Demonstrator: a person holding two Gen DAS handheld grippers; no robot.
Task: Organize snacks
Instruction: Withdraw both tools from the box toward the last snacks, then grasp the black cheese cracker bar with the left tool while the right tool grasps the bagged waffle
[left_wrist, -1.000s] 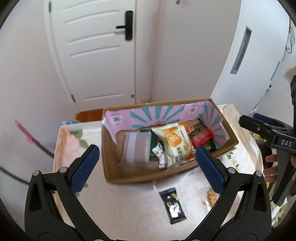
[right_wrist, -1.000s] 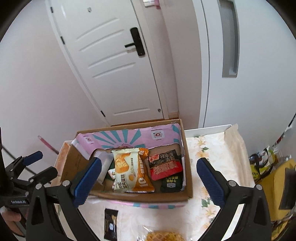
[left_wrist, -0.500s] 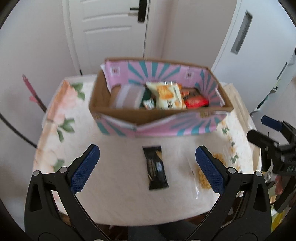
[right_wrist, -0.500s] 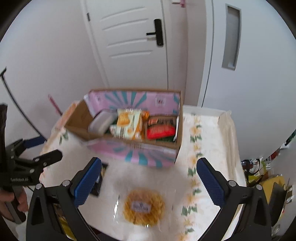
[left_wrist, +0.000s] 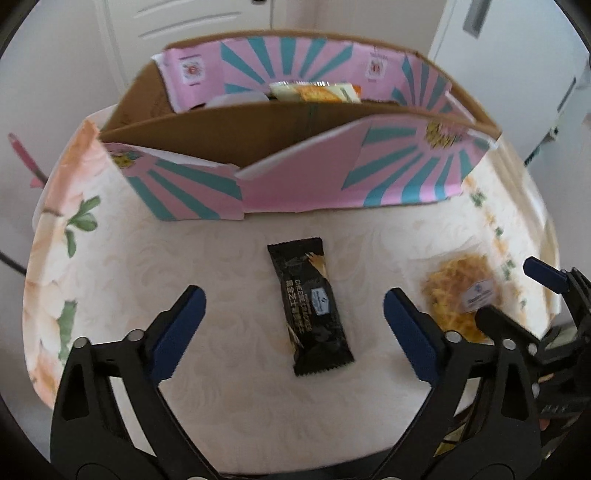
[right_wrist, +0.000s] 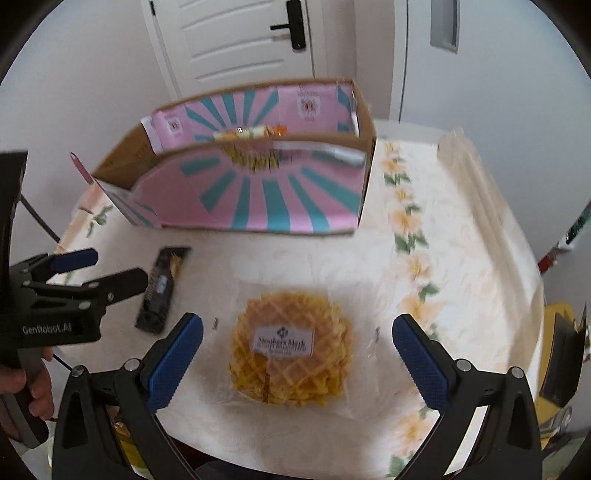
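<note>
Reaching for snacks: both grippers point down at the table (left_wrist: 122, 280), each over its own snack, and nothing is picked up yet.
Left gripper: the left gripper (left_wrist: 291, 325) has its blue pads on either side of the black cracker packet (left_wrist: 308, 306) but not touching it; the jaws are closing and hold nothing.
Right gripper: the right gripper (right_wrist: 297, 354) stands wide apart around the waffle bag (right_wrist: 291, 347), with clear space on both sides, so it is empty too.
Black cracker packet: it lies flat on the tablecloth in front of the box, its long side running away from the left camera.
Waffle bag: a clear wrapper with round golden waffles and a white label, lying flat just beside the black packet, toward the right edge of the table.
Snack box: the pink and teal cardboard box (left_wrist: 388, 170) stands at the back of the table, open on top; some packets already show above its front wall.
How to grip the packet: I think the pads should meet its long edges near the middle, so that it does not swing.
How to grip the waffles: the wrapper is loose and the waffles look fragile, so I would close gently.
Risk: the two grippers work near each other; they could bump.
</note>
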